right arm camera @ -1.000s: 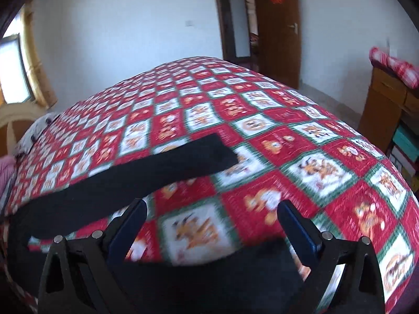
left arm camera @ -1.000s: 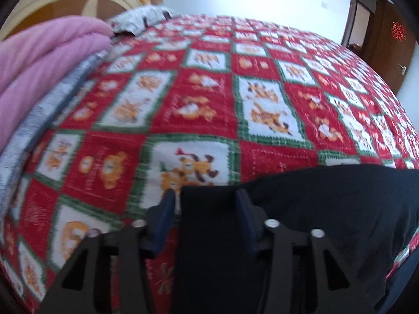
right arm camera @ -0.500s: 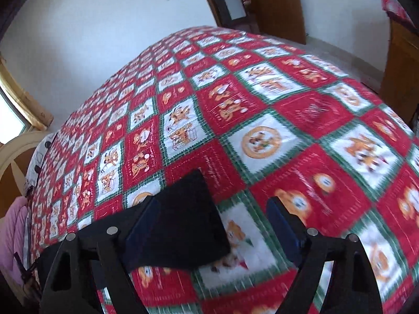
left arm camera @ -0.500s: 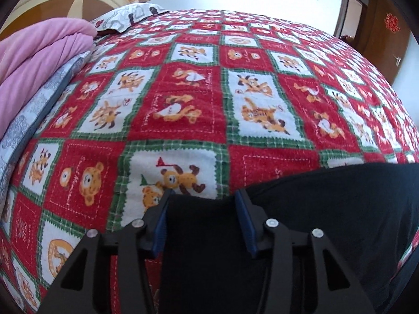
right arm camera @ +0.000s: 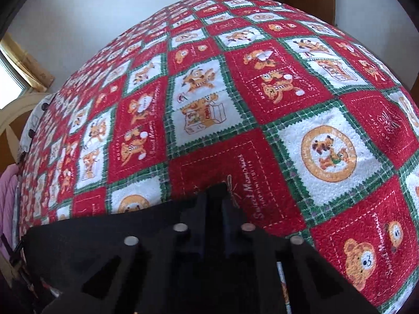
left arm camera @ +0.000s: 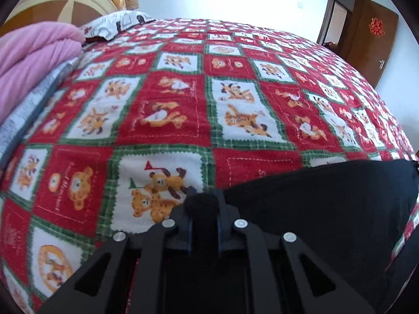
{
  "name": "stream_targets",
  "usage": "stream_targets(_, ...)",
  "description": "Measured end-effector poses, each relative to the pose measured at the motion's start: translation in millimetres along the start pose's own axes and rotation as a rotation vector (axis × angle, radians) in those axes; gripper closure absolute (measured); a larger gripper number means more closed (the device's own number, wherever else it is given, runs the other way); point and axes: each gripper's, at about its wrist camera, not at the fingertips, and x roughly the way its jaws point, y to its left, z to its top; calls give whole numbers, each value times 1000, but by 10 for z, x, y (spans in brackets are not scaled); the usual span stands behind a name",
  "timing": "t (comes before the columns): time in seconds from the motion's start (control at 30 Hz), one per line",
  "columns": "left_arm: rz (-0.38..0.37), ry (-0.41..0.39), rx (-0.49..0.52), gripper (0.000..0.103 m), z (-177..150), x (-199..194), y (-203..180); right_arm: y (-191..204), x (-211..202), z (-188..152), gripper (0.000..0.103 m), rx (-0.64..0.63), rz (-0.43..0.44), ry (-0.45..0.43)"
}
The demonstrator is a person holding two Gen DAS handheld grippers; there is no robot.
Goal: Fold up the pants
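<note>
Black pants [left arm camera: 327,209] lie along the near edge of a bed with a red, white and green patchwork bedspread [left arm camera: 183,104]. In the left wrist view my left gripper [left arm camera: 204,201] is closing its jaws, and a bunched fold of the black cloth is pinched between its pads. In the right wrist view the pants [right arm camera: 78,235] stretch off to the lower left. My right gripper [right arm camera: 217,193] is closing too, its fingers drawn together over the end of the black cloth on the bedspread [right arm camera: 235,104].
A pink blanket [left arm camera: 34,60] and a grey patterned quilt [left arm camera: 23,115] are piled at the left side of the bed. A patterned pillow [left arm camera: 117,23] lies by the headboard [left arm camera: 52,2]. A brown door [left arm camera: 371,39] stands beyond the far right corner.
Both grippers went from wide open to closed on the black cloth. The right gripper swept across and down to the end of the pants leg. The left stayed where it was.
</note>
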Motion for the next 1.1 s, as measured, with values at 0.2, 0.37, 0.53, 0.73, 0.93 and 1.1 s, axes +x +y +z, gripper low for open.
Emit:
stream_targets(0.2,-41,-86,-10,92,77,-361,-8,145,-529,-111,96,-55,42,-132)
stream_targets(0.37,-115,-183,-48,92,17,-764,70,129,-1201,-354,96,-68,143,-294)
stream_targets(0.53,-225,-302,-121,92,-222,-1158,215,12,-1724,-768,96,-81,239,-397)
stream_targets(0.73,-325,-407,-151,92,-806,-1436,358,-366,-2124,-1518,96,-63,315,-465)
stream_targets(0.93,-365,-374,-163,92,-1391,-1363,425,-834,-2184,-2227,96,25,329,-441)
stream_targets(1.1,-353,-338,-157,89,-1668,-1247,485,-1137,-2117,-2518,99,112,262,-412)
